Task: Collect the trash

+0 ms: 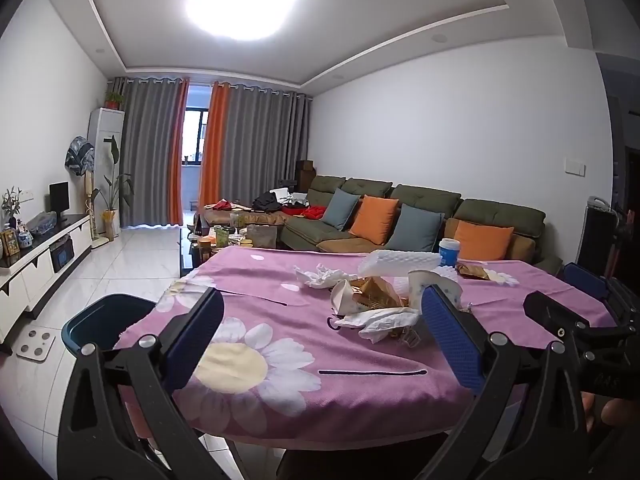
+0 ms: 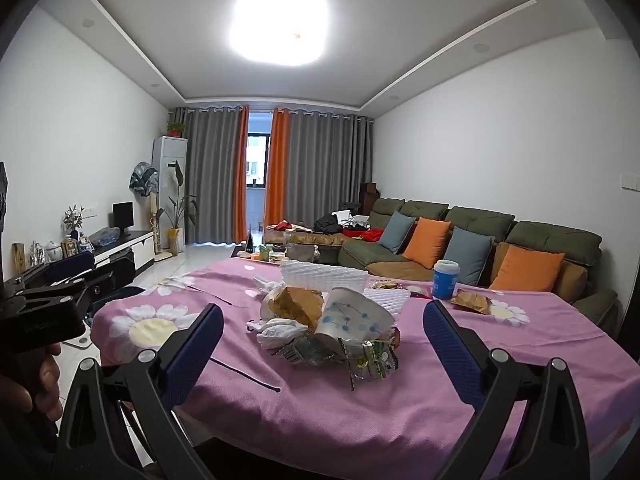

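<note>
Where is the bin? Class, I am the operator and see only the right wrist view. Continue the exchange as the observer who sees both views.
Observer: A dark teal bin stands on the floor by the left edge of the table, clear in the left wrist view.
Operator: Does it have a lid on?
Observer: No, its top is open.
Operator: Is the left hand-held gripper carrying anything?
Observer: No. The left hand-held gripper is wide open with nothing between its pads.
</note>
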`<state>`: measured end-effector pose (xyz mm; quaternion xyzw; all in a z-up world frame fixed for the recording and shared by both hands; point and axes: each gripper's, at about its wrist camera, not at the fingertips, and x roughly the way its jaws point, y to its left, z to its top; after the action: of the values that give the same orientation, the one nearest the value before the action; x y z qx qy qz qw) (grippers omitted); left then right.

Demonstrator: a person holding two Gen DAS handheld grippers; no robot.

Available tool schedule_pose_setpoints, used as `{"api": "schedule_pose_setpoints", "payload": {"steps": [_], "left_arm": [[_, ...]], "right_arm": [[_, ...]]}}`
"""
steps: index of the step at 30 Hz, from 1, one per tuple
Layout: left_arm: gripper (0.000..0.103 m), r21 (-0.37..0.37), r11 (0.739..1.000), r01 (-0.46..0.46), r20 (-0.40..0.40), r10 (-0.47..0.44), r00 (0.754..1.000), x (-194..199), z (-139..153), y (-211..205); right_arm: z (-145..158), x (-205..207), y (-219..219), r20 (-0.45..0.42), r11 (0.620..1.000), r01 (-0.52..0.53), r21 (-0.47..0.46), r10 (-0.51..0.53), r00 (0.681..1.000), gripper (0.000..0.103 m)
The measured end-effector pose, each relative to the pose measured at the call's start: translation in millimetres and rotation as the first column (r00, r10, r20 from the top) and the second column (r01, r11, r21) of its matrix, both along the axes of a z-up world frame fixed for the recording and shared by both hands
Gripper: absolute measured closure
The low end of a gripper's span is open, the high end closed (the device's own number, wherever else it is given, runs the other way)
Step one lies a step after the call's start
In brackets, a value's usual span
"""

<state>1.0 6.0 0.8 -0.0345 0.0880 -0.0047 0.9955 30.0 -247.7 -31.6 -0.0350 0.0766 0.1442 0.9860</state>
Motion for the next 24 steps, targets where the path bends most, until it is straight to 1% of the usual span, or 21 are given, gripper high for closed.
{"api": "schedule_pose_setpoints", "payload": {"steps": [6,7,11,24], "left_arm": [[0.006,0.002,1.0,-0.003,-0.004,0.003,1.0,0.8,0.6,-3.6],[0.006,-0.004,1.0,-0.006,-0.005,0.005,1.0,0.2,-3.6,1.8],[0.006,-0.016,1.0,-0.01,-0.015,0.01,1.0,0.6,-4.6,4.3],[0.006,-0.004,1.0,-0.015,-0.01,0.015,1.0,2.0,-9.7,6.2]], "right_arm": [[1.1,-2.5,-3.9,-0.002,1.0,0.001,0.016,-0.001,1.0,0.006],[1.0,-2.8,-3.5,-0.002,1.0,0.003,0.017,-0.002,1.0,0.006],[1.0,-1.0,-4.7,-0.006,1.0,0.0,0.021,0.0,1.0,0.006],[1.6,-3.0,-8.8,-0.007,1.0,0.012,0.027,-0.011,1.0,0.006]]}}
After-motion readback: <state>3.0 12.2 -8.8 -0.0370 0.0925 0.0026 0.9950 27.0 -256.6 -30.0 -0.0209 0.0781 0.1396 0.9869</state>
